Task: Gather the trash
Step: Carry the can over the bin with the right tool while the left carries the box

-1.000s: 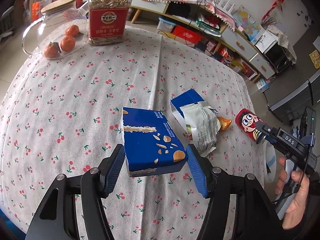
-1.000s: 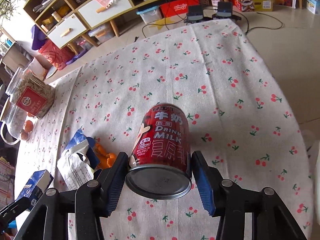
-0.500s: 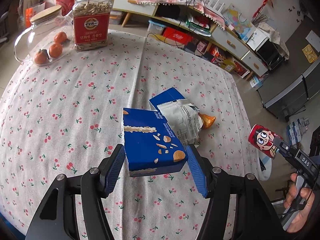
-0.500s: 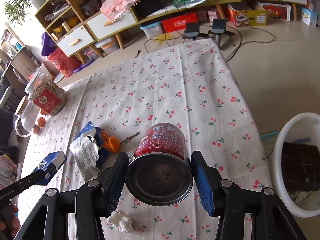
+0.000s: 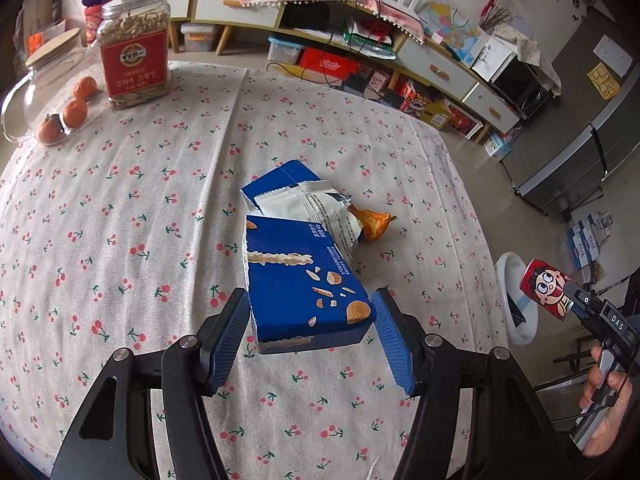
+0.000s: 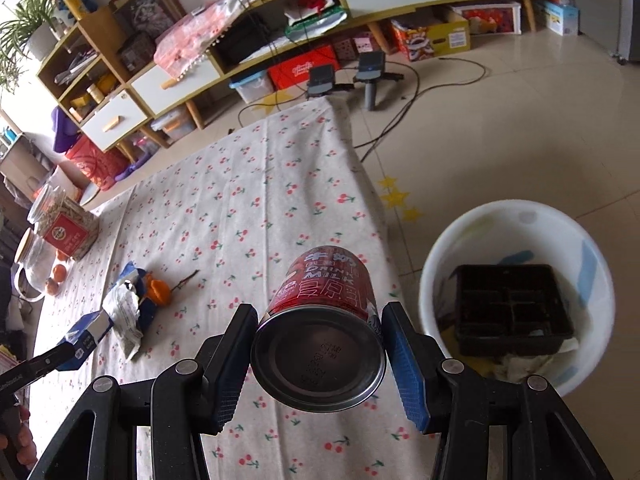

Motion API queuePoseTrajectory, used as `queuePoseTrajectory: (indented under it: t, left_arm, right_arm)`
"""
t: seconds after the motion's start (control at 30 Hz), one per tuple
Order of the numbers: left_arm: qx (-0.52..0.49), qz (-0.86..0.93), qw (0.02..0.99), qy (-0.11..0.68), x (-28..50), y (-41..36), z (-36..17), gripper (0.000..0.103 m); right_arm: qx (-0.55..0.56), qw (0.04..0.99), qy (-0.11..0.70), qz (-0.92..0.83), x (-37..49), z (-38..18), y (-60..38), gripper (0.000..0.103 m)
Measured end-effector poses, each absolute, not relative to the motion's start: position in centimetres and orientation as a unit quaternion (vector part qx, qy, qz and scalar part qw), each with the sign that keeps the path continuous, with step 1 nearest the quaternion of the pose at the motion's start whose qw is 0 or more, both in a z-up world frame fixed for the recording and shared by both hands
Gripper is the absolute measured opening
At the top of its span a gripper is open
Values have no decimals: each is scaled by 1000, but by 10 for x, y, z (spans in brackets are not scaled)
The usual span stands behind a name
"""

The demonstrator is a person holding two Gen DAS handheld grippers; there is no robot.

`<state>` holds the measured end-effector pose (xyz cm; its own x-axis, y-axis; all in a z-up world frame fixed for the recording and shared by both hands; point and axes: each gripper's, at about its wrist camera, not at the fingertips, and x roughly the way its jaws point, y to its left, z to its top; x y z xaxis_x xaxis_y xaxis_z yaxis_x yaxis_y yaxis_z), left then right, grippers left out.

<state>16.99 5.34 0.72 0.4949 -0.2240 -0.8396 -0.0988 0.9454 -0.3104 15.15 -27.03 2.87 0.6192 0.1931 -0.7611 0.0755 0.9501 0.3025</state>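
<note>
Far left of cherry-print tablecloth (image 5: 132, 208): glass jug (image 5: 48, 96) with wooden lid, oranges inside; just beside it a seed jar (image 5: 134, 64) with red label. Both well apart from the trash.

Left gripper (image 5: 310, 330): pads pinching the blue snack box (image 5: 300, 280) by its sides, box lifted clear of the cloth. Past the box, on the cloth: blue-and-white wrapper (image 5: 308, 204), its right end touching an orange peel (image 5: 372, 222). A thin twig (image 6: 186, 279) lies near the peel in the right wrist view.

Right gripper (image 6: 318, 360): pads pressed on the red milk can (image 6: 324, 312), can base facing the camera, held above the right table edge. Seen from the left wrist, the can (image 5: 546, 288) sits over the bin rim.

Right of table, on the floor: white bin (image 6: 448, 252), open top, with a black divided tray (image 6: 514, 308) and crumpled paper inside. Nothing lies between can and bin opening.
</note>
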Motion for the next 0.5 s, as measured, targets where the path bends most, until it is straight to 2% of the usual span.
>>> queuePoseTrajectory:
  t: [0.5]
  left_arm:
    - [-131, -85, 851, 501, 173, -3, 16, 65]
  right_arm:
    - [195, 881, 429, -38, 110, 22, -359, 56]
